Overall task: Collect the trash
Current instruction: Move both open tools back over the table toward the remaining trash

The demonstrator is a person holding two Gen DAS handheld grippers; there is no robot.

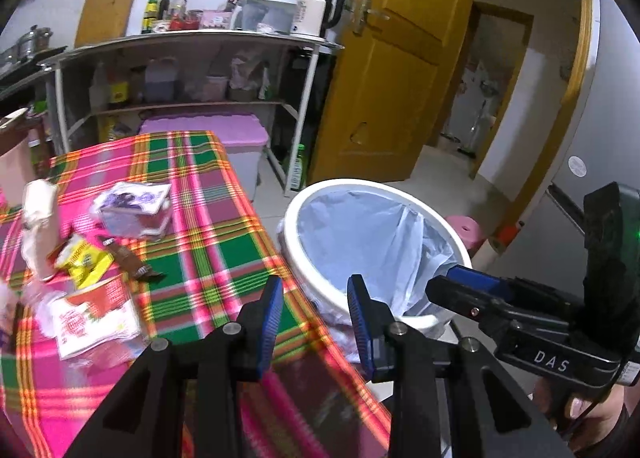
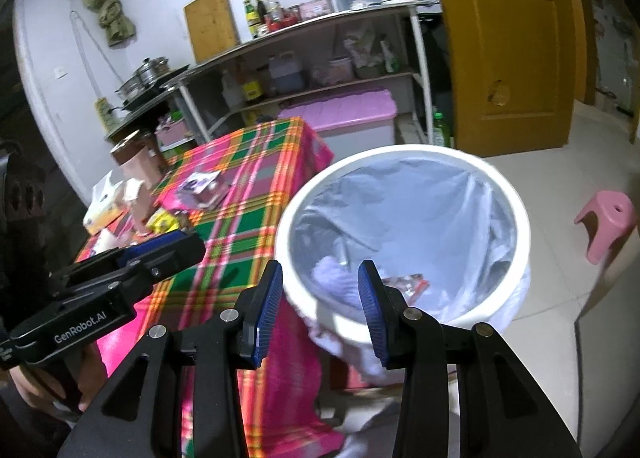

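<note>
A white trash bin (image 1: 298, 217) with a pale blue liner stands beside the table; in the right wrist view (image 2: 524, 225) it holds a purple wad and a red wrapper (image 2: 408, 282). My left gripper (image 1: 316, 322) is open and empty above the table's edge next to the bin. My right gripper (image 2: 320, 306) is open and empty over the bin's near rim; it also shows in the left wrist view (image 1: 460, 278). Trash lies on the plaid tablecloth (image 1: 208, 225): a purple-printed packet (image 1: 134, 209), a yellow wrapper (image 1: 84, 262), a brown wrapper (image 1: 128, 258), a red-and-white packet (image 1: 96, 314).
A tissue box (image 2: 102, 209) and a brown-lidded container (image 2: 138, 157) stand at the table's far side. A shelf rack (image 1: 180, 69) with bottles and a kettle, a purple storage box (image 1: 224, 133), a yellow door (image 1: 400, 57) and a pink stool (image 2: 608, 221) surround the table.
</note>
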